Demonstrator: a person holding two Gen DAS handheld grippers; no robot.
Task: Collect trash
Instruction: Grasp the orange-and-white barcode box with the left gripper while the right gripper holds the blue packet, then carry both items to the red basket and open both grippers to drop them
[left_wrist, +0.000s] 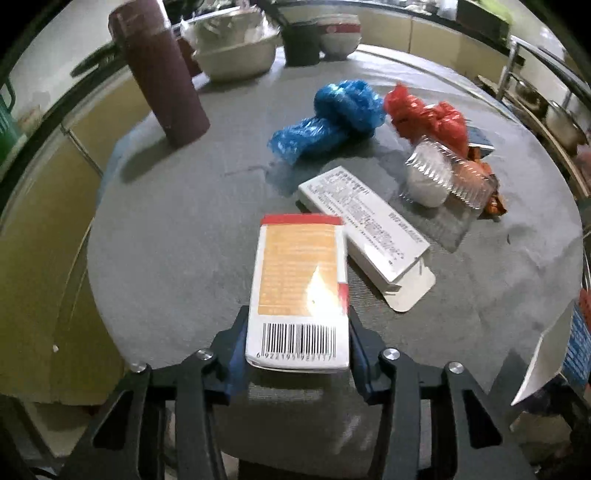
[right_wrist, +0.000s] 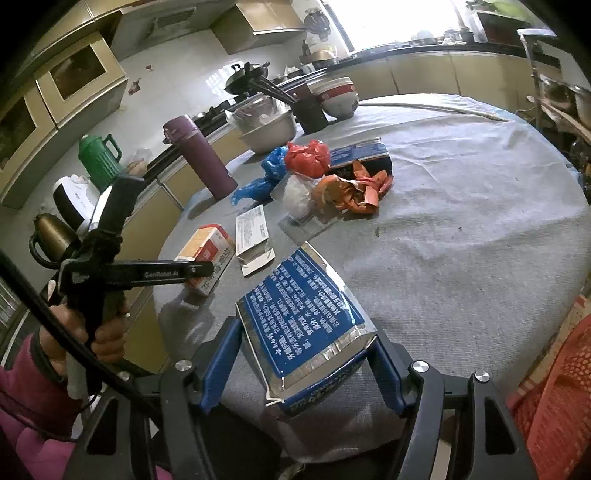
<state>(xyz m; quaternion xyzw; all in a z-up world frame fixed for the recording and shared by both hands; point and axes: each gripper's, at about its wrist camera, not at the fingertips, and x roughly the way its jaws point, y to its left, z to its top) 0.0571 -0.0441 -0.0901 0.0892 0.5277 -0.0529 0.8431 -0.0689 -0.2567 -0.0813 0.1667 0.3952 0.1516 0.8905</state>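
My left gripper (left_wrist: 297, 319) is shut on a red-and-white carton (left_wrist: 299, 280) with a barcode, near the round table's left edge; its blue pads press both long sides. In the right wrist view one of its fingers (right_wrist: 166, 274) crosses that carton (right_wrist: 207, 251), and a hand in a pink sleeve holds it. My right gripper (right_wrist: 304, 332) is shut on a blue foil bag (right_wrist: 303, 295) over the table's near edge. More trash lies beyond: a white box (left_wrist: 364, 225), a blue plastic bag (left_wrist: 332, 118), a red plastic bag (left_wrist: 424, 114), a clear clamshell (left_wrist: 439, 177), orange wrappers (right_wrist: 354, 192).
A maroon flask (left_wrist: 159, 70) stands at the table's far left, with stacked bowls (left_wrist: 236, 48) and a dark cup (left_wrist: 301, 42) behind. A red mesh basket (right_wrist: 554, 387) sits low at the right. The grey tablecloth (right_wrist: 461, 221) is bare on the right half. Kitchen counters ring the table.
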